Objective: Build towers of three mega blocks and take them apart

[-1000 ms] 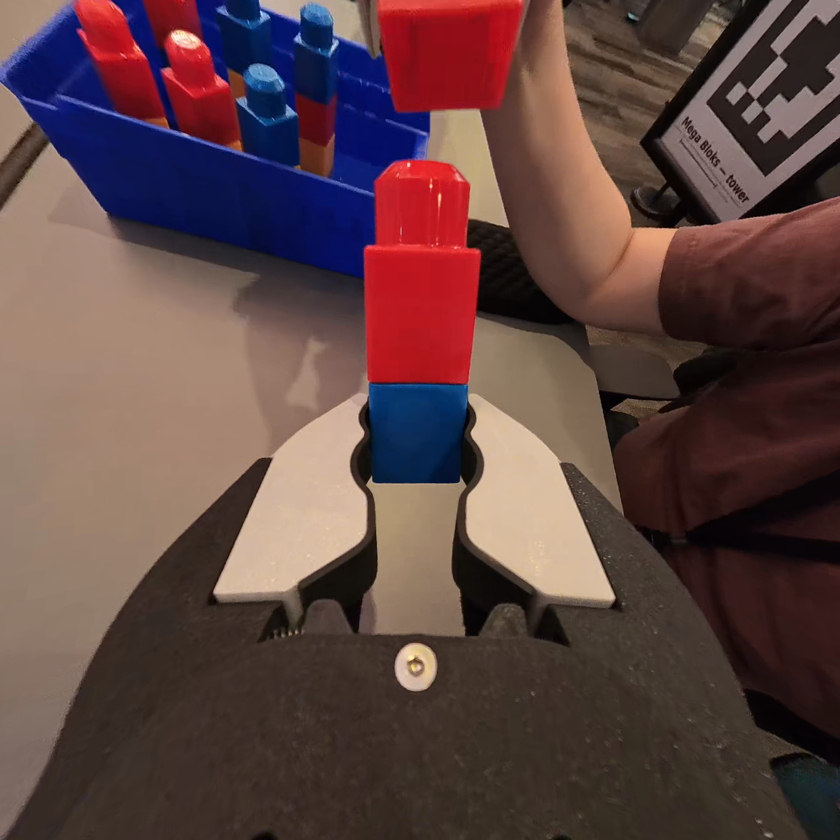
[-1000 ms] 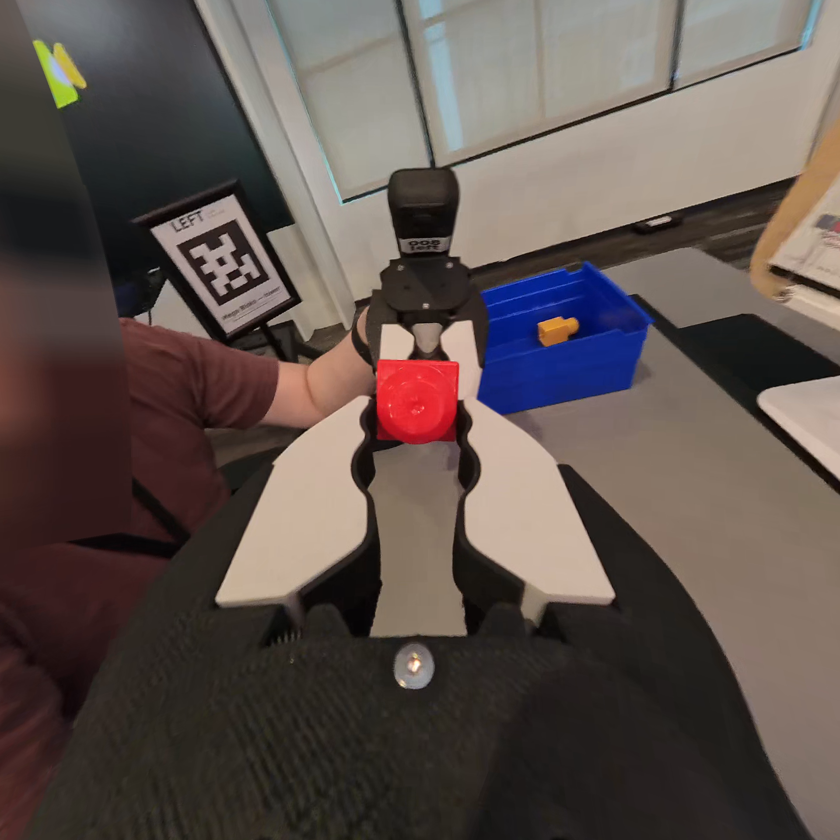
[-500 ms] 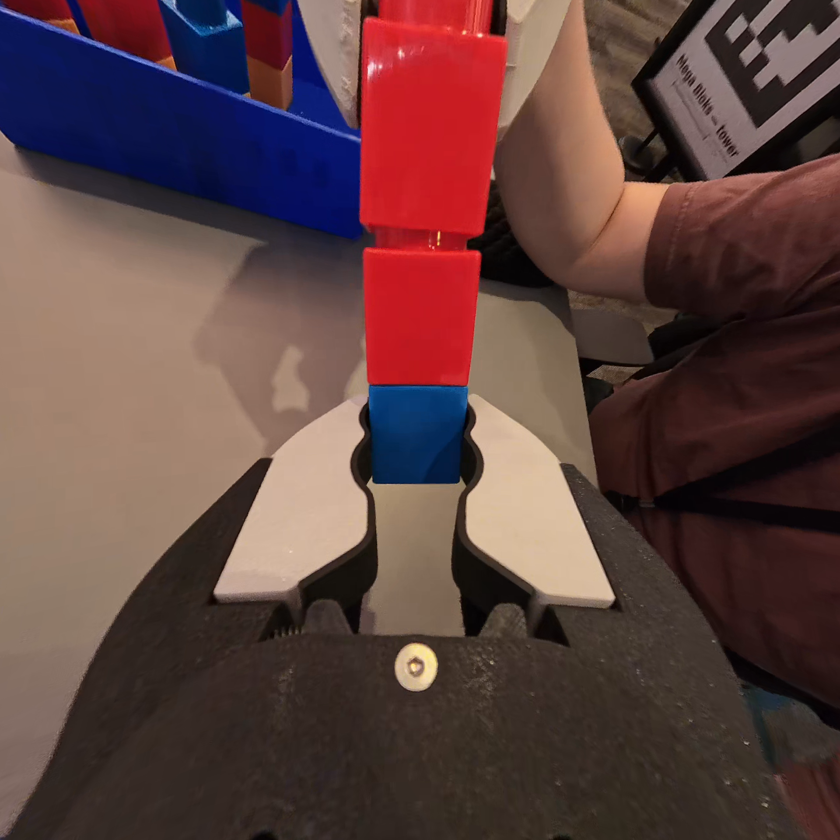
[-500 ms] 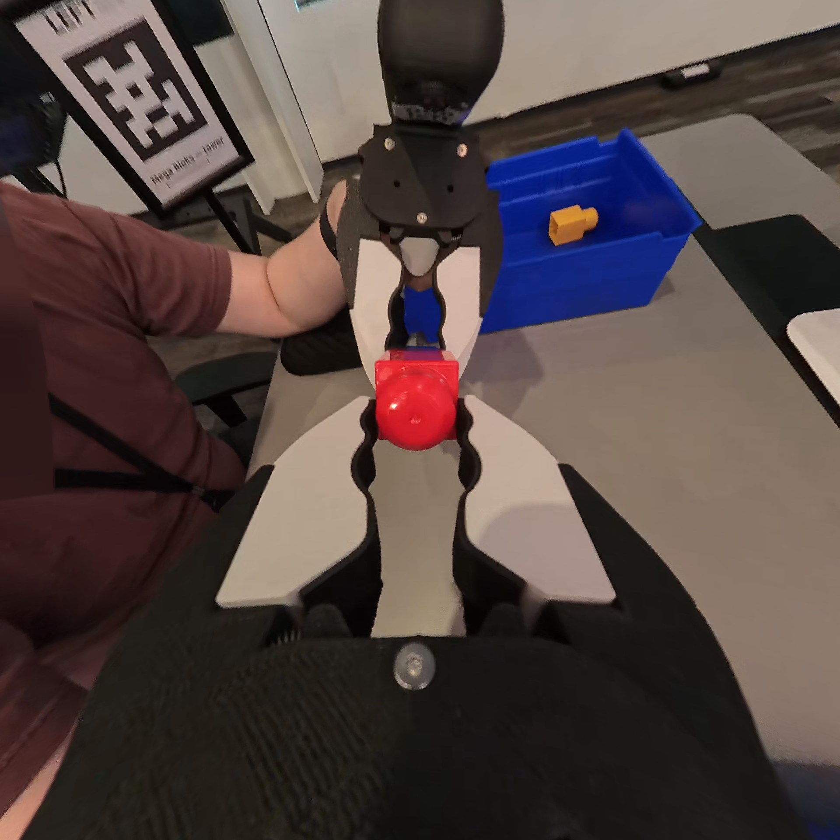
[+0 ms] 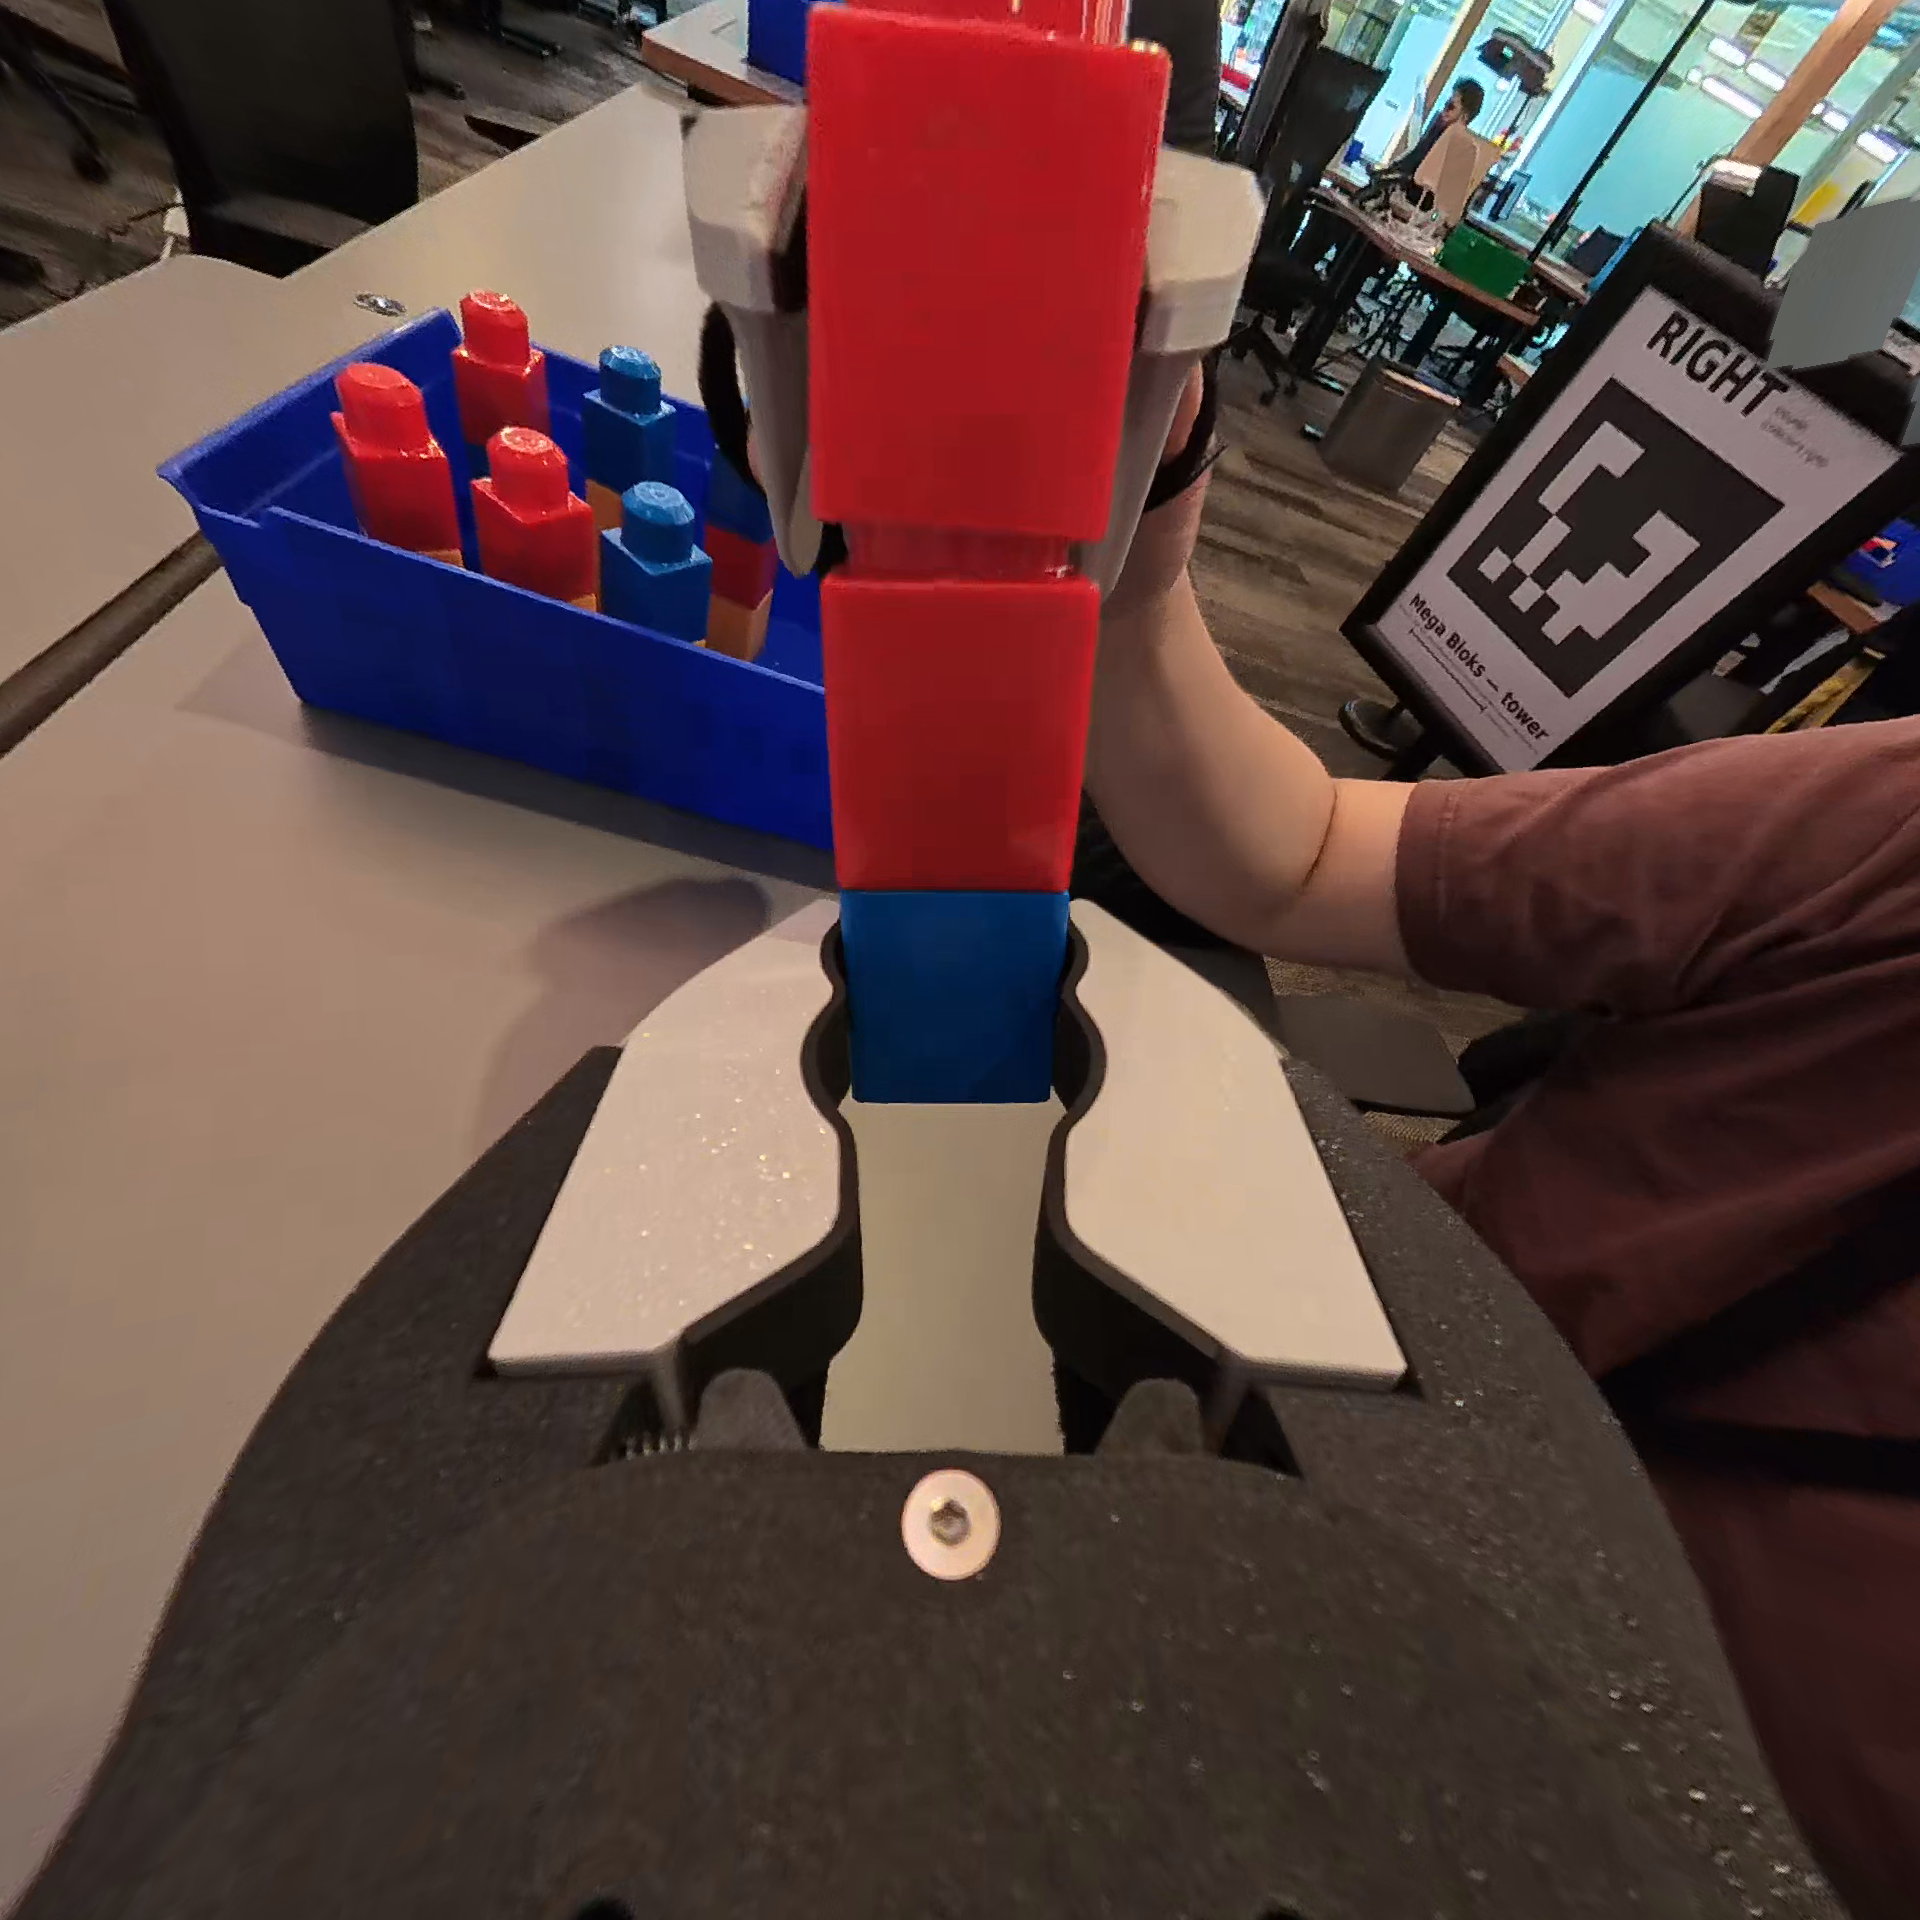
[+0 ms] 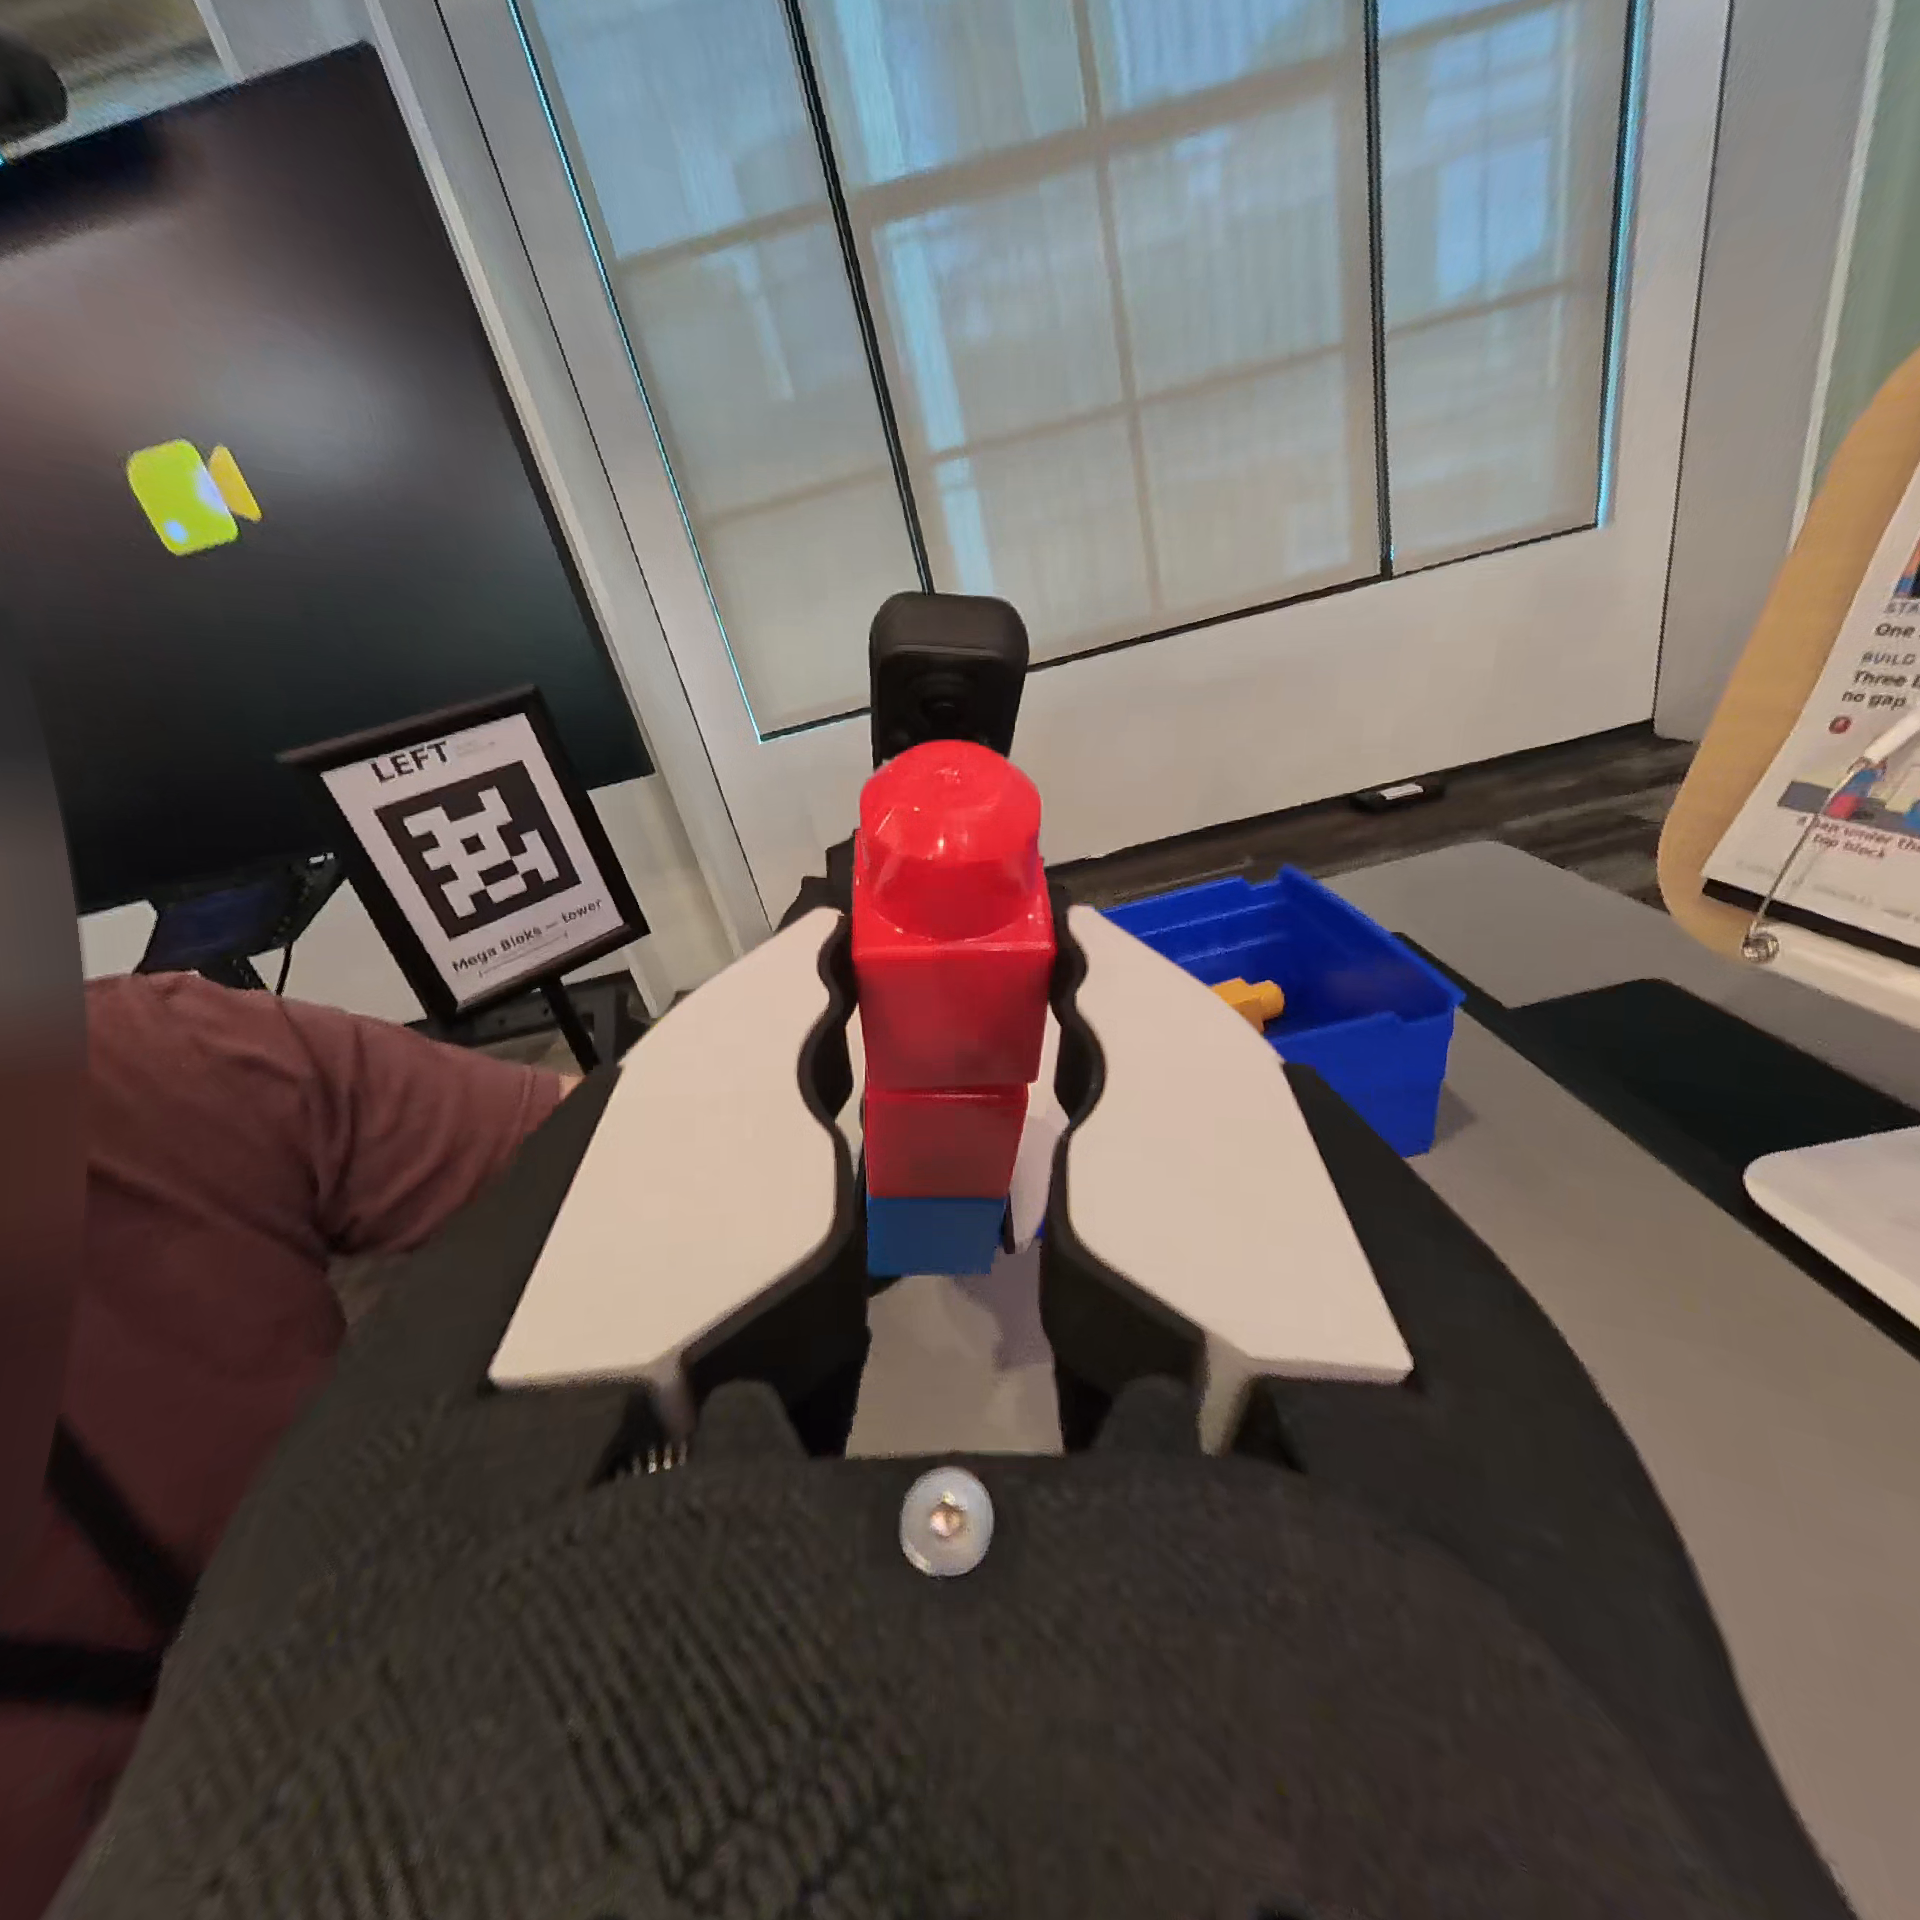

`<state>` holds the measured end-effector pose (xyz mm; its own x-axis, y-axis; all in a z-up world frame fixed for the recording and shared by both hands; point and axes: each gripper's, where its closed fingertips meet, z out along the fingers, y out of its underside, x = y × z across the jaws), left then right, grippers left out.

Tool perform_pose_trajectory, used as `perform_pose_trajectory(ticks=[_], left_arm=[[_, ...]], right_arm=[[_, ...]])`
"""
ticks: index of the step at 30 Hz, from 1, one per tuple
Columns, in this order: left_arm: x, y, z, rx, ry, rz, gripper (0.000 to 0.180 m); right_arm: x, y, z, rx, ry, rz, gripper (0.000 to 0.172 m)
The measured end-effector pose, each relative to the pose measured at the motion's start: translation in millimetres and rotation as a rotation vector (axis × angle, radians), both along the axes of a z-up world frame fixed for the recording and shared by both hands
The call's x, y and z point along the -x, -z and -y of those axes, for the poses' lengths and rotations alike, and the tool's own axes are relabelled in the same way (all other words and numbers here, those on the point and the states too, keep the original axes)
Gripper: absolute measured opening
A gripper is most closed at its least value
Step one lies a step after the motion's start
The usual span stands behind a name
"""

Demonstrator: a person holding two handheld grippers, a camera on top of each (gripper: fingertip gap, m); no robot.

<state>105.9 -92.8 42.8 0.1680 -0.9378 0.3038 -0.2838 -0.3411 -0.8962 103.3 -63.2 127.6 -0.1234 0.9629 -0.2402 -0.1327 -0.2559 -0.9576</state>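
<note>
A three-block tower is held between my two grippers above the grey table (image 5: 260, 987). My left gripper (image 5: 951, 935) is shut on the blue bottom block (image 5: 951, 997). A red middle block (image 5: 956, 727) sits on it. My right gripper (image 6: 951, 935) is shut on the red top block (image 6: 951, 987), with its pads against the block's sides. A narrow seam shows between the top block (image 5: 977, 270) and the middle one. In the right wrist view the middle red block (image 6: 940, 1138) and the blue block (image 6: 930, 1231) show below my fingers.
A blue bin (image 5: 520, 665) at the back left holds several finished towers (image 5: 530, 520). A second blue bin (image 6: 1351, 1060) holds an orange block (image 6: 1247, 1000). A person's arm (image 5: 1226, 779) is at the right. Framed marker signs (image 5: 1621, 520) (image 6: 478, 842) stand off the table. The grippers' ends are close to 9 cm from one another.
My right gripper brought the red block down onto the red stud of the two-block stack. Both grippers then tilted with the joined tower. My left gripper kept hold of the blue block.
</note>
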Motion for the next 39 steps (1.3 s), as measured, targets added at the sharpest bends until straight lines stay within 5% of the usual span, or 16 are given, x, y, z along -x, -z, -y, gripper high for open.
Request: perform_pose_trajectory(ticks=[8,22,30,39], left_arm=[[0,18,2,-0.004,0.012,-0.118,0.035],[6,42,6,-0.018,0.038,-0.299,0.034],[-2,12,8,0.083,0.047,-0.061,0.035],[0,23,8,0.115,0.049,-0.125,0.035]], right_arm=[[1,20,3,0.099,-0.086,0.133,0.036],[-1,52,12,-0.001,-0.106,0.372,0.037],[3,21,6,0.056,-0.099,0.138,0.044],[10,31,3,0.111,-0.107,0.164,0.037]])
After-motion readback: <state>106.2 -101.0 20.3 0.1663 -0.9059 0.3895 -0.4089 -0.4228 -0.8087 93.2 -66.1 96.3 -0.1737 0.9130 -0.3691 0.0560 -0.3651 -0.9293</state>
